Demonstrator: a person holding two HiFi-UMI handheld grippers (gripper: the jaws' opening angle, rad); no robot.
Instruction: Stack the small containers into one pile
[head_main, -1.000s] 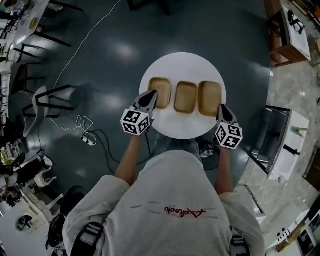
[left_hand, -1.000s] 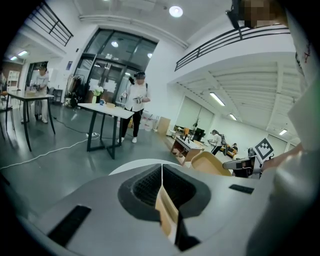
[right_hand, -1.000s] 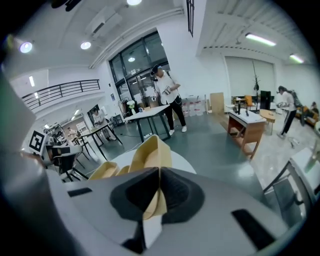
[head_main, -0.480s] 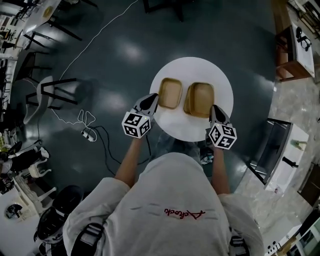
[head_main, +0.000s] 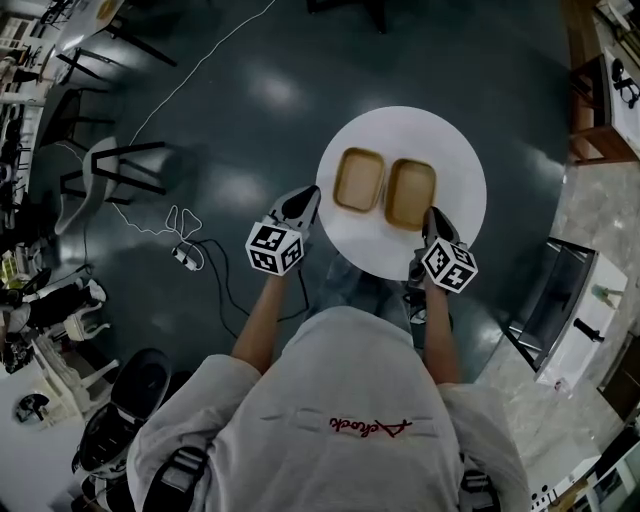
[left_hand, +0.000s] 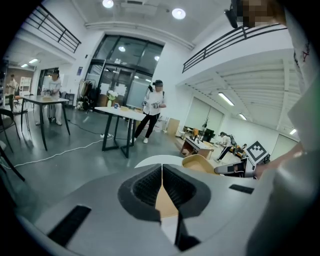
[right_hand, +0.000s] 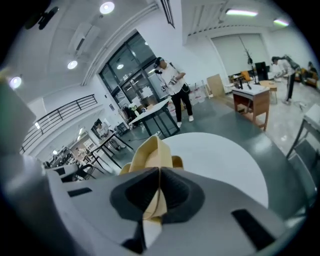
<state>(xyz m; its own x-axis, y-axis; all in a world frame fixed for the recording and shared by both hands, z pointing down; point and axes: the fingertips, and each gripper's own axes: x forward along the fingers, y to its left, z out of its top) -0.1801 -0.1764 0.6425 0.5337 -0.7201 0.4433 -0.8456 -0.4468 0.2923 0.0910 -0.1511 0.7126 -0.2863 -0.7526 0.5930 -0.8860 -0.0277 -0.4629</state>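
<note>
On the dark floor of a big open workshop there's a round white table, and the person in the grey shirt is right up against it with a claw in each hand. Two wooden containers sit side by side on the tabletop, just about touching.

The right claw is clamped narrow on the near rim of the right container. Its own camera shows the tan wall pinched between the pads and sticking up past them, tipped a bit. I can't tell from any view whether that one is actually off the table.

Nothing grips the left container. The left claw is closed tip to tip near the table's edge, just short of that container, with nothing poking out past the pads. There's a tan patch in the gap behind the tips, no idea what it is.

View differences: only the head view shows both containers from above. The left claw's camera catches the right claw off to its side, on the container. Both claw cameras show a standing person by a long table in the background, which the head view doesn't.
</note>
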